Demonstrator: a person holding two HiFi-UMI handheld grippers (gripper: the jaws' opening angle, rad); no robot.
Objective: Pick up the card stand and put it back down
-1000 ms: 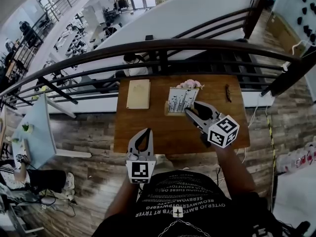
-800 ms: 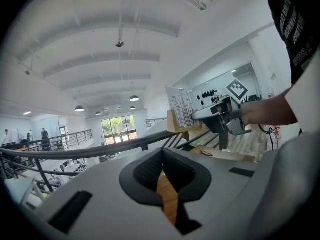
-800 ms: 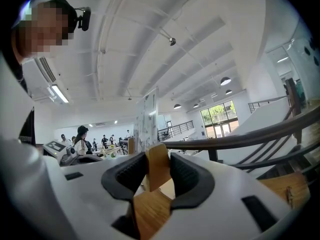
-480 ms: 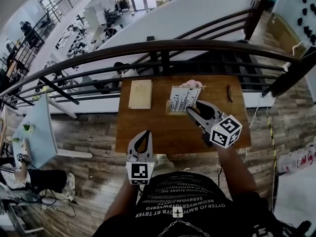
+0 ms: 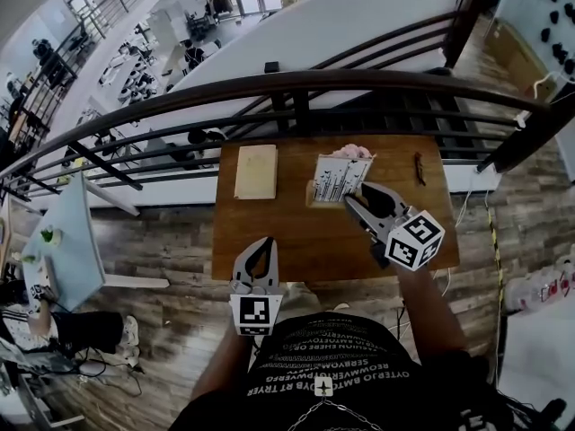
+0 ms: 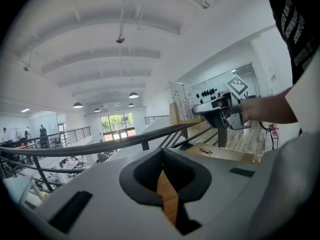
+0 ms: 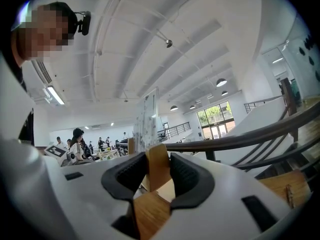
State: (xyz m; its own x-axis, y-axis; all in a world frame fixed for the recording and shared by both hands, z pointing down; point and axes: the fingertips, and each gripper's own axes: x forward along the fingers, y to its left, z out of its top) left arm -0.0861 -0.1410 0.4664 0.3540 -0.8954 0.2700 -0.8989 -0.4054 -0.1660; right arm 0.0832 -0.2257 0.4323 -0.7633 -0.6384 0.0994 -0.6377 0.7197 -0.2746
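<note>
The card stand [image 5: 337, 178], a white printed card in a wooden base, is at the back middle of the wooden table [image 5: 296, 241] and leans a little. My right gripper [image 5: 354, 197] is shut on its wooden base. In the right gripper view the wooden block [image 7: 158, 165] sits squeezed between the dark pads, with the card [image 7: 150, 115] rising beyond it. My left gripper [image 5: 257, 257] hovers at the table's near edge, jaws together with nothing in them. The left gripper view shows the stand [image 6: 180, 101] held by the right gripper [image 6: 206, 109].
A tan notebook [image 5: 254, 171] lies at the table's back left. Pink flowers [image 5: 347, 152] stand just behind the card stand. A dark pair of glasses [image 5: 417, 169] lies at the back right. A dark railing [image 5: 296, 86] runs behind the table, above a drop to a lower floor.
The right gripper and the card stand have drifted slightly to the right, and the stand leans a bit more. The left gripper has barely moved.
</note>
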